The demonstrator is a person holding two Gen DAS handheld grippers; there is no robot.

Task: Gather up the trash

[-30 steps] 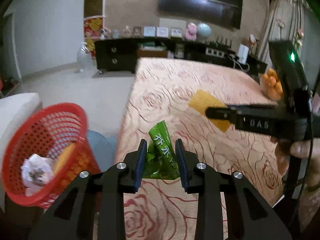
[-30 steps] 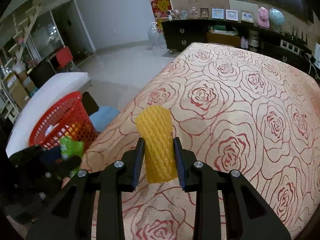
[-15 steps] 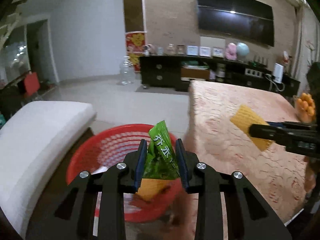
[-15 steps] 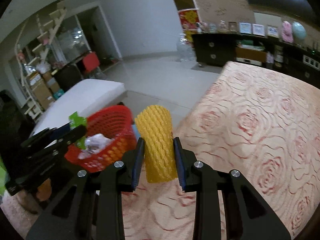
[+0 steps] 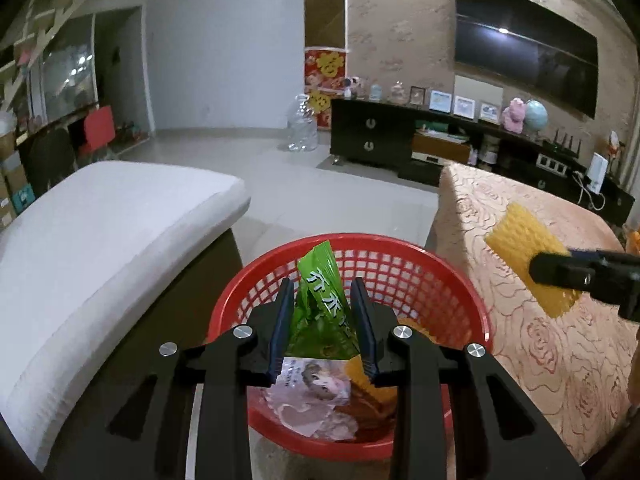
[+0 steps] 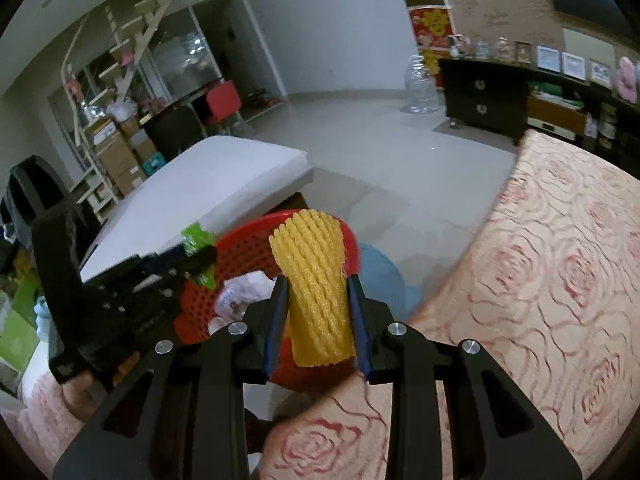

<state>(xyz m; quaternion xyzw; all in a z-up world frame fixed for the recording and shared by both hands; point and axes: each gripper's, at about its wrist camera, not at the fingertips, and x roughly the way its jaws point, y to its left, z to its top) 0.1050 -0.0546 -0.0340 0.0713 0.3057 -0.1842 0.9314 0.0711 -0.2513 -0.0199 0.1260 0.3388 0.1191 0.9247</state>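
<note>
The round red plastic mesh basket stands beside the bench covered in rose-patterned cloth, holding crumpled paper trash. Above it, the left gripper is clamped on a green printed plastic wrapper. The right gripper is clamped on a yellow foam net sleeve just beside the basket's rim.

A green snack wrapper with white lettering stands upright above the red mesh basket, which holds crumpled paper. A yellow ribbed foam net hangs upright near the basket's rim.
</note>
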